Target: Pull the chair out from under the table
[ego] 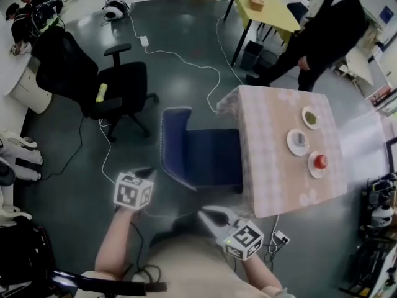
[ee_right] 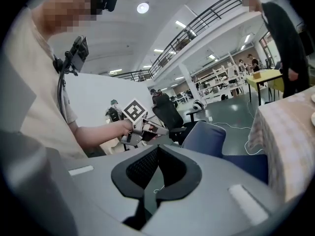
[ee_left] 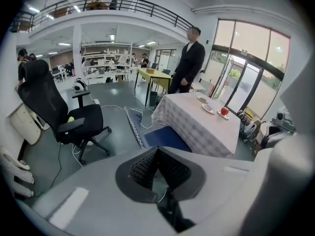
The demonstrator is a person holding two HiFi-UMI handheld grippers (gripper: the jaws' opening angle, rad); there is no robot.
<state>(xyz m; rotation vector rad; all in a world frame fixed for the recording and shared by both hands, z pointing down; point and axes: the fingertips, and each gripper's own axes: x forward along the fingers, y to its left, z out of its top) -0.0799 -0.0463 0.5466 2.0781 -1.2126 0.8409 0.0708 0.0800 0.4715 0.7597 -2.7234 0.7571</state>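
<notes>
- Left gripper view: the pads of the left gripper [ee_left: 157, 152] are pressed together, with nothing between them.
- Right gripper view: the right gripper [ee_right: 158, 150] is likewise closed tight and empty.
- Head view: both grippers hang in the air short of the chair [ego: 200, 155] and touch nothing.
- The chair stands ahead of the fingers. Its seat is tucked under the edge of the table [ego: 273, 126], and its backrest [ego: 171, 143] is on the side away from the table.
- The top edge of the backrest runs away from the person, so its near end is the part closest to the fingers.
- The left gripper is near that end of the backrest. The right gripper is nearer the seat and the table's near corner.
- Judgement: the left gripper is better placed for a grip on the backrest. The jaws would have to open first, and the pull would go leftward in the head view, straight away from the table.
</notes>
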